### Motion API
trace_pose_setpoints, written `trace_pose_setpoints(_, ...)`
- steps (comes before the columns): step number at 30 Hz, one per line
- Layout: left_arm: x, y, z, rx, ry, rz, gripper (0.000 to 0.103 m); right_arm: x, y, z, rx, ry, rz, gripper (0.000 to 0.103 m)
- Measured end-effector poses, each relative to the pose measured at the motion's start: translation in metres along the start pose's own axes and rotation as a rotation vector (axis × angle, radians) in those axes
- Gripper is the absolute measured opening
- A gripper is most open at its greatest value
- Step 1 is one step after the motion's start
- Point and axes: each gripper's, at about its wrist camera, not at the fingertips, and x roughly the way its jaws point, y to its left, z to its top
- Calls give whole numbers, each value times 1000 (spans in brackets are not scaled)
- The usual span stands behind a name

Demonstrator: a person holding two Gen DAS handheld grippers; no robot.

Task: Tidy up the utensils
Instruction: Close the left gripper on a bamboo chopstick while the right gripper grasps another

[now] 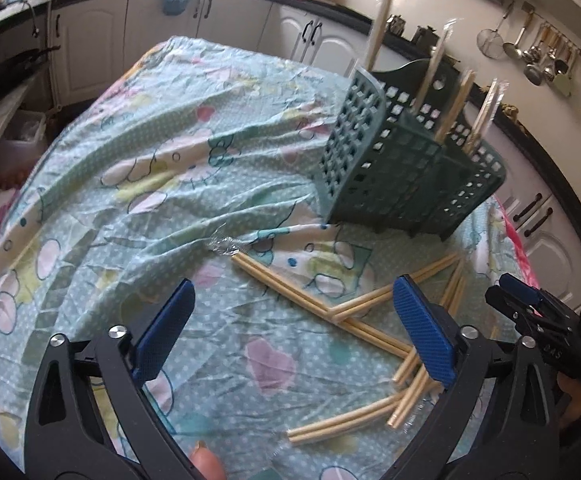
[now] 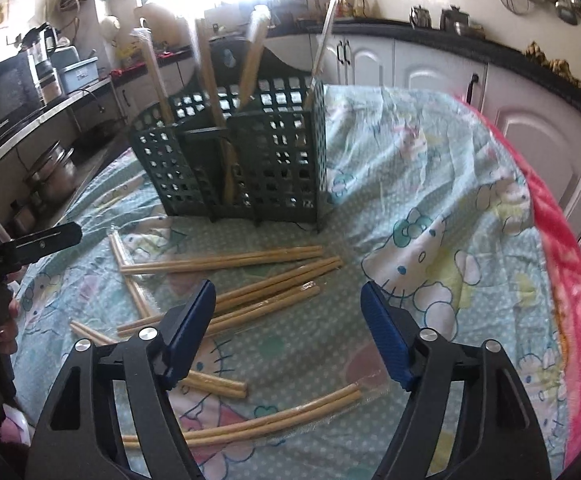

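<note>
Left hand-held gripper [image 1: 290, 332]: jaws wide, empty, above the desk [image 1: 138, 208].
Right hand-held gripper [image 2: 288, 332]: jaws wide, empty.
Done: several wrapped chopsticks upright in green holder [image 2: 242, 152].
Left: loose chopstick pairs [image 2: 250, 292] scattered before the holder.

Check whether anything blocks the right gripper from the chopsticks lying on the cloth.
Nothing visible does. The right gripper hangs open above the loose chopsticks, with only open air between. The green holder stands farther back, behind the pile.
</note>
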Motion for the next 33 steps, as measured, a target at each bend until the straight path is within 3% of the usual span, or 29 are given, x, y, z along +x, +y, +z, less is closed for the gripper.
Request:
trace_pose_setpoints(9, 26, 25, 6, -82, 55, -15, 66, 34, -17, 7, 37, 59, 11, 53)
trace_pose_setpoints(19, 38, 41, 17, -141, 64, -33, 59, 50, -30, 8, 71, 86, 31, 33)
trace_pose_setpoints(25, 45, 44, 21, -149, 67, 2, 39, 50, -34, 7, 70, 88, 39, 11)
trace_pose_setpoints(30, 46, 51, 23, -161, 71, 22, 16, 46, -31, 4, 57, 82, 29, 3)
trace_pose_setpoints(33, 45, 56, 24, -178, 70, -6, 5, 44, -30, 3, 64, 79, 30, 2)
